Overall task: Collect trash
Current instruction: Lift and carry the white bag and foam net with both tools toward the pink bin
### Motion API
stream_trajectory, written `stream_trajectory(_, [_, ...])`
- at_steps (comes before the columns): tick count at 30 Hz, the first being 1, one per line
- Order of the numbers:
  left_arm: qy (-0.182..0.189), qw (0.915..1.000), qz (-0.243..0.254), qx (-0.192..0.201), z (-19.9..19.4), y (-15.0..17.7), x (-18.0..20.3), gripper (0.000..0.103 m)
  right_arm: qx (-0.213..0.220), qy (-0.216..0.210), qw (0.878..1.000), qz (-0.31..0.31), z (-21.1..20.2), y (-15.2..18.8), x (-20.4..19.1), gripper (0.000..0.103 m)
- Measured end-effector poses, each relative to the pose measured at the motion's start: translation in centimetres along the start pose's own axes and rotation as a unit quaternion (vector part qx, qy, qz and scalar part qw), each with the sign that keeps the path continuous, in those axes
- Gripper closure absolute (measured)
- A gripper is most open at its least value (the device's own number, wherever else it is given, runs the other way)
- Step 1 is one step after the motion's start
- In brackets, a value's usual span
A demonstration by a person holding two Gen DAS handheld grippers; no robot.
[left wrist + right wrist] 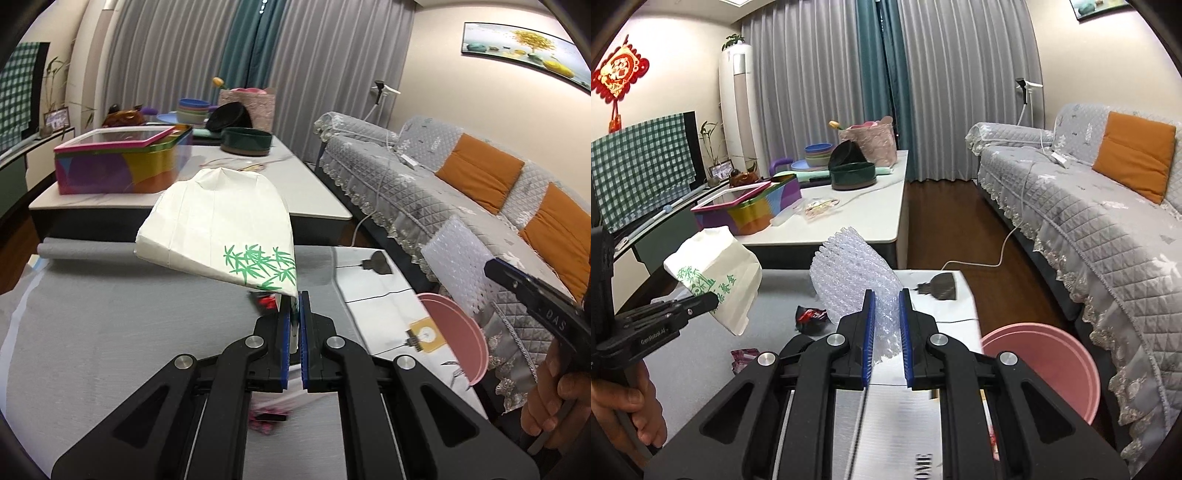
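My left gripper (294, 299) is shut on a white paper bag (218, 232) printed with green bamboo, lifted above the grey table (110, 332). The right wrist view shows the same paper bag (716, 273) hanging at the left gripper (714, 301). My right gripper (887, 295) is shut on a piece of clear bubble wrap (849, 273), raised over the table. That bubble wrap (458, 266) also shows at the right of the left wrist view. A pink bin (1045, 365) stands beside the table's right edge, below my right gripper. Red-and-black wrappers (810, 317) lie on the table.
A grey-covered sofa (1089, 229) with orange cushions runs along the right. Behind stands a white coffee table (871, 206) with a colourful box (753, 210), bowls and a dark round tin. A black scraper (938, 286) lies at the table's far edge. A hand (635, 410) holds the left gripper.
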State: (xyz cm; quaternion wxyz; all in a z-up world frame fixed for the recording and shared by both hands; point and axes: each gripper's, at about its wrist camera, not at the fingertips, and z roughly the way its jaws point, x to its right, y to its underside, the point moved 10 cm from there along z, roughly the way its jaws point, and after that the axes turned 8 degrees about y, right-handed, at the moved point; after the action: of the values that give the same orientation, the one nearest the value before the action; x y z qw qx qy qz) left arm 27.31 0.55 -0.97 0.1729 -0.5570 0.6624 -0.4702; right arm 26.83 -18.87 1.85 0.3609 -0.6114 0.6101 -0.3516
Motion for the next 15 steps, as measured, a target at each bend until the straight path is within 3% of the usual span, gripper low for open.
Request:
stream_trajectory(7, [0.016,0.9998,0.015,0.001,0.5,-0.3,3.3,0.099,0.014,0.021,1.0,-0.003,-1.1,-2.2,4.2,0.09])
stream_trajectory(15, [0.028,0.9993,0.026,-0.005,1.6,-0.2,5.7,0.099,0.01,0.046,0.999,0.024,-0.8,-0.6,8.4,0.09])
